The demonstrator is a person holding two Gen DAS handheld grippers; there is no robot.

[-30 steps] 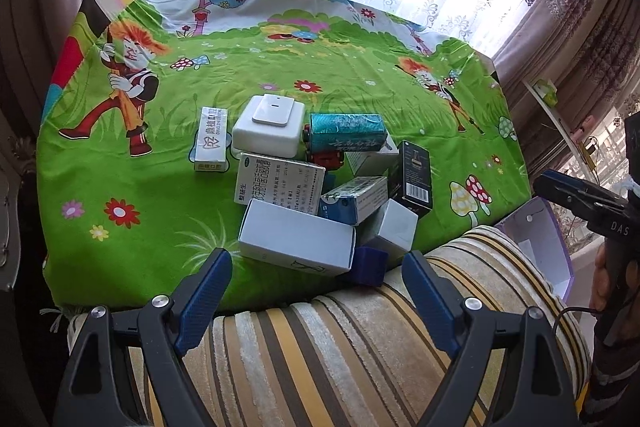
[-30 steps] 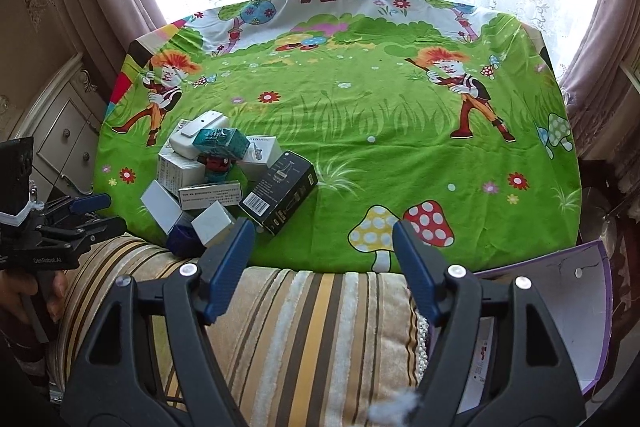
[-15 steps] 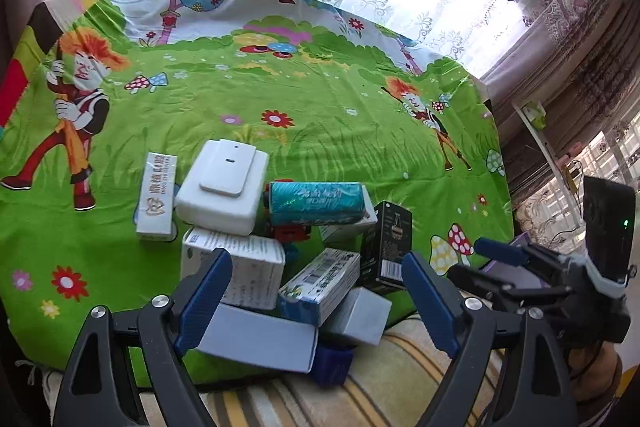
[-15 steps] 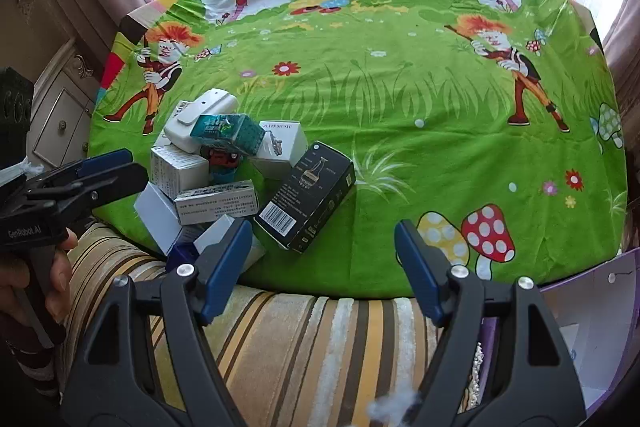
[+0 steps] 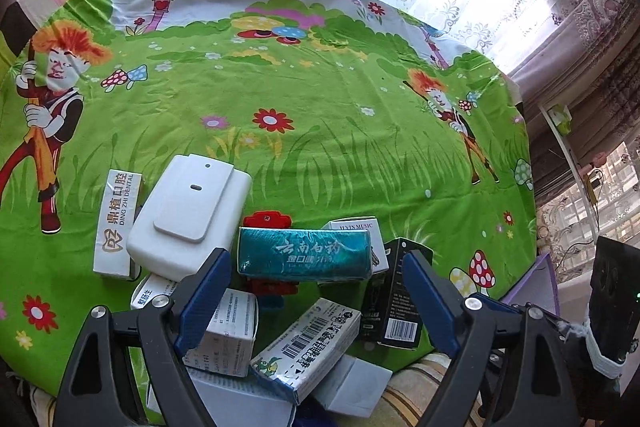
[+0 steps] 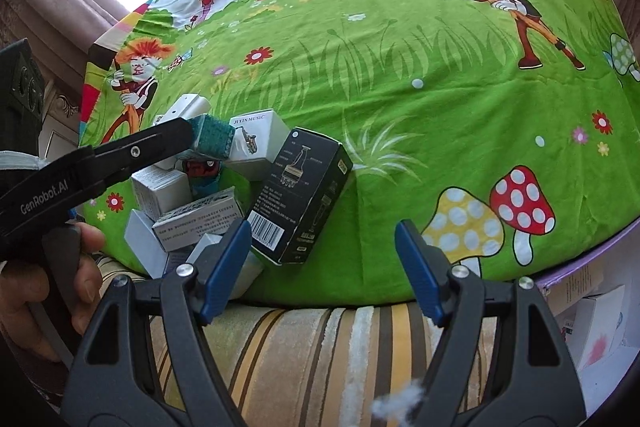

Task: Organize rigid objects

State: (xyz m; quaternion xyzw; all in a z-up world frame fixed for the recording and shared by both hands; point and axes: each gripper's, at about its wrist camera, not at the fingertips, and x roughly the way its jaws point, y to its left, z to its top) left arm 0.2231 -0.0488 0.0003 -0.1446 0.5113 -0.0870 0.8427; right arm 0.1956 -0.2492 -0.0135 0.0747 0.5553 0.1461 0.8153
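My left gripper (image 5: 316,291) hangs over the heap of small boxes at the near edge of the green cartoon cloth (image 5: 320,107), jaws spread wide and gripping nothing. I take the teal toothpaste box (image 5: 304,254) as my landmark: it lies crosswise on top of the heap, between my blue pads but untouched, propped on a red toy (image 5: 267,219), so it looks easiest to lift first. Left of it sits the white plastic case (image 5: 192,217), and beyond that the white dental box (image 5: 118,223); right of it stands the black carton (image 5: 394,303), with the barcoded blue-and-white box (image 5: 308,351) tilted nearer me. My right gripper (image 6: 322,267) is also open and empty, hovering nearer me than the black carton (image 6: 300,195), above the striped cushion (image 6: 320,359), leaving the left room to work
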